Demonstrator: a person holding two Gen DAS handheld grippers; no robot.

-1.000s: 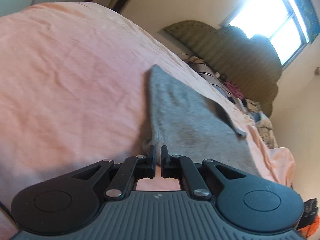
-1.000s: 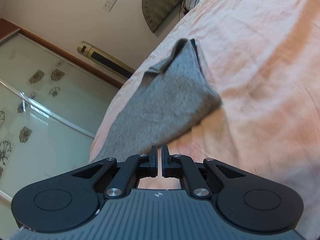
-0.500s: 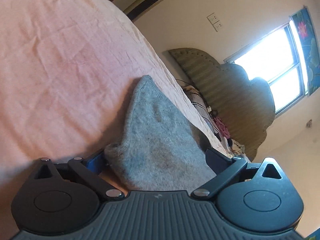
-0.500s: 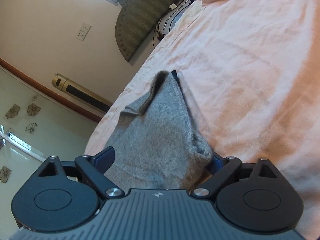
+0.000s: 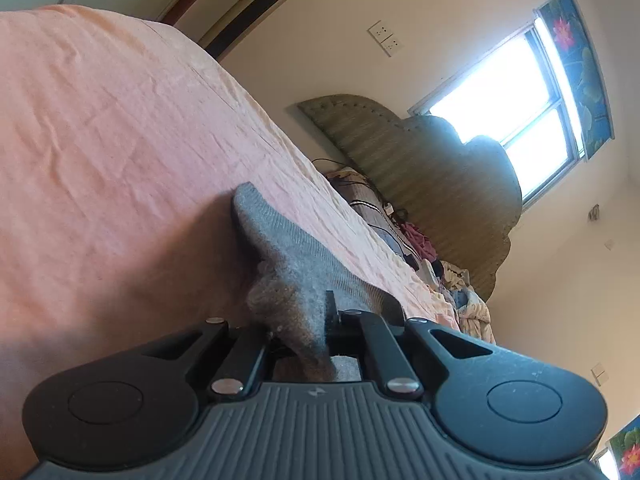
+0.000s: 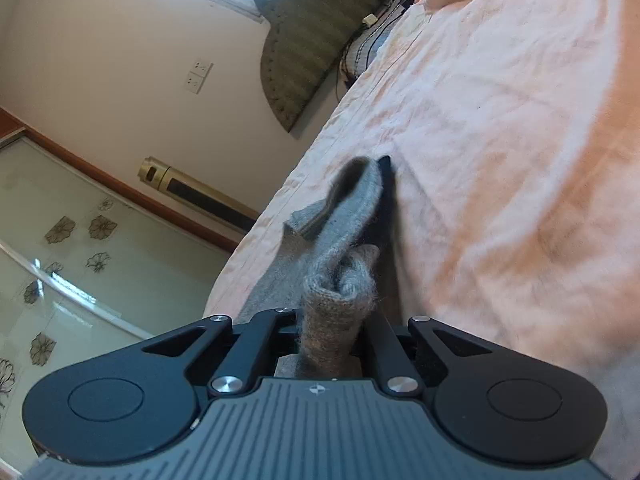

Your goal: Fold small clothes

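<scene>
**Both grippers clamped on the grey garment, ready for the fold**

The left gripper (image 5: 310,322) had just closed on a bunched corner of the grey garment (image 5: 288,248), its jaws pinched together with knit between them. The right gripper (image 6: 332,320) had likewise just closed, clamped on a rolled wad of the same cloth (image 6: 344,248). The garment lay on the pink sheet (image 5: 100,140), well in from the bed's side edge and far from the headboard (image 5: 432,168) end; its far end rested on the sheet while the near corners were held up.

The step in hand looked like lifting the two near corners to carry them over to the far edge. To do it well, both hands would need to rise together and keep level, so the cloth hung taut between them without twisting. Both grips held thick bunches, not clean edges, so the corners might land crumpled; a slow lay-down, far edge matched first, would help.
</scene>
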